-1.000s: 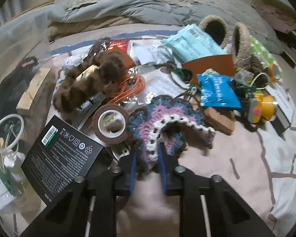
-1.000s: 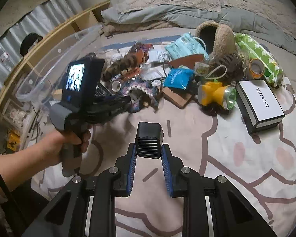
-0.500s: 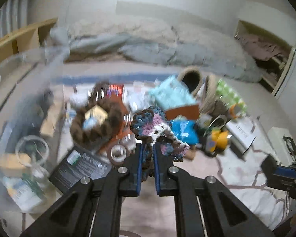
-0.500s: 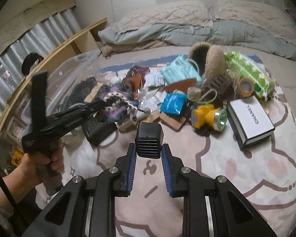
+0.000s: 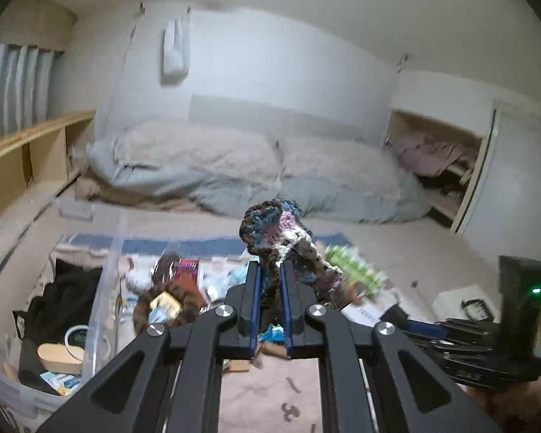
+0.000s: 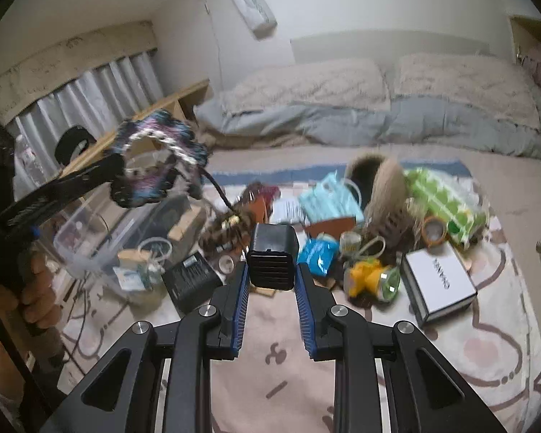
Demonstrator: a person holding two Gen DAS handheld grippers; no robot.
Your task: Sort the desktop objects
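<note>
- Crocheted yarn in blue, pink, brown and white makes up the crochet piece (image 5: 281, 238), which the left gripper (image 5: 270, 278) holds with its fingers (image 5: 253, 288) drawn narrow around the yarn
- From the right wrist view the crochet piece (image 6: 158, 158) hangs in the air above the left side of the clutter, over the clear plastic bin (image 6: 101, 249), with a dark strand trailing down towards the pile
- A hand (image 6: 36, 299) grips the left gripper's handle at the left edge of that view
- The right gripper (image 6: 272, 274) holds a small black box (image 6: 272, 261) with a ribbed front; its fingers (image 6: 240, 306) stand partly apart, pressed on either side of the box
- On the bed's pink patterned sheet (image 6: 451, 368) lie the remaining things: a yellow flashlight (image 6: 371, 278), a white box (image 6: 438, 283) with black lettering, a blue packet (image 6: 317, 254), a green dotted bag (image 6: 443, 202), a roll of tape (image 6: 434, 231) and a black carton (image 6: 193, 279)
- Pillows and a grey duvet (image 6: 342, 119) are heaped at the far end of the bed
- The clear bin sits at the left, just beside the black carton, with assorted items inside it
</note>
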